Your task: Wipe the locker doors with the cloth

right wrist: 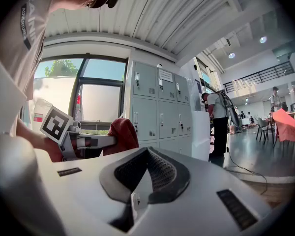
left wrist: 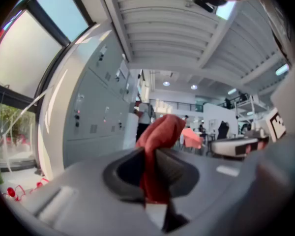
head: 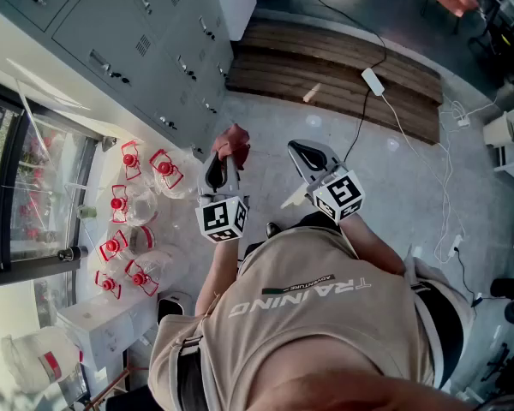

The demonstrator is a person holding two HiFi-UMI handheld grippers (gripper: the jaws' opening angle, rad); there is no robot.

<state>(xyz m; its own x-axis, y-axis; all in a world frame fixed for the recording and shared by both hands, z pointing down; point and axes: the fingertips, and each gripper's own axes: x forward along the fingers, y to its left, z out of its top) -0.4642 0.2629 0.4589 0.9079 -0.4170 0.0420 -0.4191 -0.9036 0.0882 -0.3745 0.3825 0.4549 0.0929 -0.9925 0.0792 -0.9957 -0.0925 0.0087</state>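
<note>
Inspecting the grip first, we find the left gripper (left wrist: 150,167) clamped on the red cloth (left wrist: 160,131). A fold is pinched between the pads, and the loose bunch stands up past the tips, its long axis running with the jaws. The right gripper (right wrist: 146,175) has its jaws brought together with nothing between them, and it hangs beside the left one, slightly further from the work. The grey lockers (head: 146,32) lie ahead and to the left of the cloth, and in the head view the left gripper is plainly the nearer of the two. We judge the cloth to be apart from every door, since open floor shows between them, so no wiping contact exists at this moment. In our judgement the coming move requires carrying the bunch forward and leftward until its free end lies flat on a door face. Clear jugs with red caps (head: 124,204) crowd the floor by the window (head: 34,187), close to the foot of the lockers, and could obstruct a low reach. Several matters remain unverified. The locker bank is cut off by the upper edge of the head view, the person's torso fills its lower part, and the doors appear only obliquely in the left gripper view. We cannot tell which door is nearest, nor whether any has been cleaned.
</note>
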